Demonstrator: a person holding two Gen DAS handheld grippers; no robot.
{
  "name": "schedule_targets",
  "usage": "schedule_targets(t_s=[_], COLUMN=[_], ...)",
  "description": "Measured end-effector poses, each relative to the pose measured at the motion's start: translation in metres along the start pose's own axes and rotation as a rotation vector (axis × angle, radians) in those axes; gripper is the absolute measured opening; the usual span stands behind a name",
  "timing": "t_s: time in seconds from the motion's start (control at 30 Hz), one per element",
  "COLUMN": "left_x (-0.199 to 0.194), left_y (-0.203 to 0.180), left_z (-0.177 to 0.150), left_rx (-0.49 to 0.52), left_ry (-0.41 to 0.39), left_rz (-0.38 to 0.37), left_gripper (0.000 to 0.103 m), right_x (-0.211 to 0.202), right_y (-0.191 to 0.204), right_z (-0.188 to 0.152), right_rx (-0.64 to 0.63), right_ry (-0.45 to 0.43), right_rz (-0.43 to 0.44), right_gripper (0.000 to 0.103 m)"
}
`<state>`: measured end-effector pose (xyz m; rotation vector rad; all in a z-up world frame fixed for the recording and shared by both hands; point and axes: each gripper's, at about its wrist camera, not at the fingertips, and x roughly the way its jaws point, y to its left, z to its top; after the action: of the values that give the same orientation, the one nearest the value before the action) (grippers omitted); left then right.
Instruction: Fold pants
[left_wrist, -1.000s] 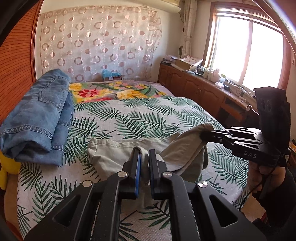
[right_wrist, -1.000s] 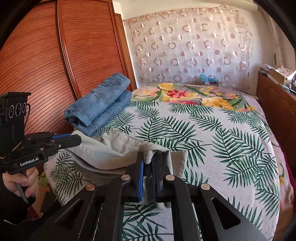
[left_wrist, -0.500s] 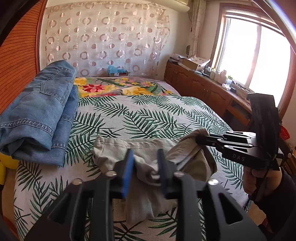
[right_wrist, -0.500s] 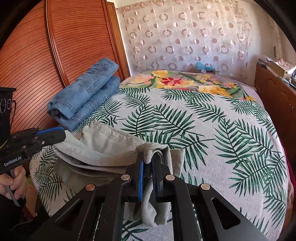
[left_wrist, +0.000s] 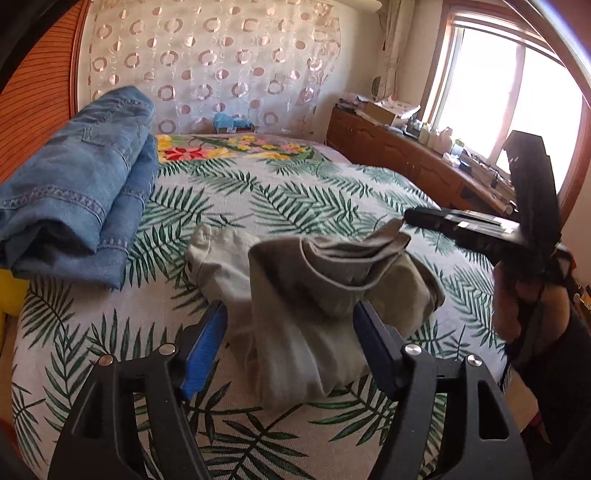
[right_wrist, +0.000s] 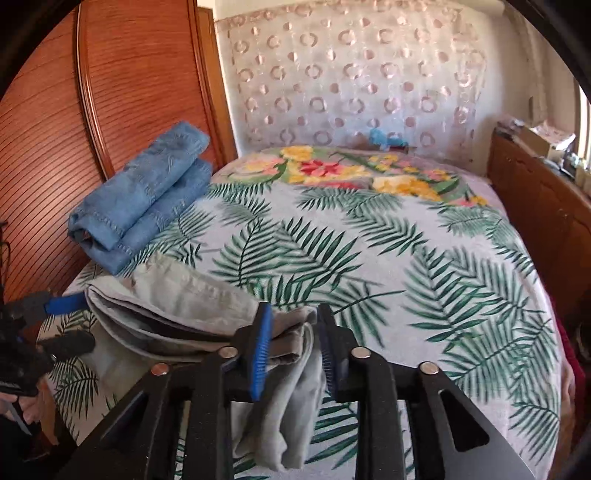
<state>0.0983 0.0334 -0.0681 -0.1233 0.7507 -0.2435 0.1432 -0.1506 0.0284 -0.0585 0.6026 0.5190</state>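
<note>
**Both grippers let go of the khaki pants**

The bed (left_wrist: 295, 206), covered in a palm-leaf spread, filled both views, with a folded stack of jeans (left_wrist: 74, 192) at its left edge beside the wooden wardrobe (right_wrist: 110, 92). The khaki pants (left_wrist: 314, 295) lay bunched and partly folded near the foot of the bed.

A second earlier both grippers had pinched the cloth; now the left gripper (left_wrist: 290, 332) stood with its fingers spread wide and opening, the fabric loose between them. The right gripper (right_wrist: 293, 332) was opening too, cloth draped between its parted pads (right_wrist: 260, 350). The fold seemed laid down, though still rumpled.

No containers were visible to report on.
</note>
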Motion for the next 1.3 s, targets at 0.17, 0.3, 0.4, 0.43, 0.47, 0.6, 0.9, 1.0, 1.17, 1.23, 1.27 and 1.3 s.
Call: schedule_targets(t_s=[0.17,0.3,0.4,0.43,0.47,0.6,0.9,1.0,1.17,1.23,1.27,1.3], left_x=[0.018,0.031,0.042,0.045,0.047,0.053,0.028,0.014,0.000,-0.002,-0.002,-0.002], left_y=[-0.001,0.003,0.009,0.011,0.012,0.023,0.020,0.013,-0.002,-0.005,-0.007,-0.007], left_z=[0.003,0.013,0.023,0.026,0.030,0.040,0.032,0.022,-0.008,-0.018,-0.024,-0.026], left_rx=[0.044,0.055,0.035,0.029,0.023,0.005,0.006,0.015,0.039,0.037,0.039,0.040], left_ry=[0.053,0.064,0.083,0.084,0.082,0.073,0.040,0.032,0.057,0.073,0.082,0.084], left_rz=[0.045,0.068,0.074,0.072,0.087,0.156,0.122,0.093,0.051,0.041,0.041,0.043], left_gripper=[0.071,0.058,0.048,0.047,0.046,0.044,0.044,0.044,0.044,0.044,0.044,0.044], right_x=[-0.021,-0.027,-0.029,-0.030,-0.030,-0.027,-0.038,-0.045,-0.059,-0.062,-0.063,-0.063], right_y=[-0.005,-0.005,-0.007,-0.006,-0.007,-0.006,-0.006,-0.006,-0.002,0.000,0.000,0.001], right_z=[-0.010,-0.022,-0.025,-0.026,-0.026,-0.025,-0.029,-0.037,-0.057,-0.062,-0.064,-0.067], right_rx=[-0.011,-0.039,-0.037,-0.036,-0.035,-0.029,-0.025,-0.026,-0.050,-0.057,-0.057,-0.057], right_ry=[-0.012,0.010,0.022,0.026,0.031,0.038,0.046,0.057,0.088,0.097,0.102,0.107], right_rz=[0.029,0.045,0.066,0.069,0.073,0.079,0.072,0.079,0.094,0.098,0.102,0.107], right_gripper=[0.034,0.034,0.034,0.034,0.034,0.034,0.034,0.034,0.033,0.033,0.033,0.032])
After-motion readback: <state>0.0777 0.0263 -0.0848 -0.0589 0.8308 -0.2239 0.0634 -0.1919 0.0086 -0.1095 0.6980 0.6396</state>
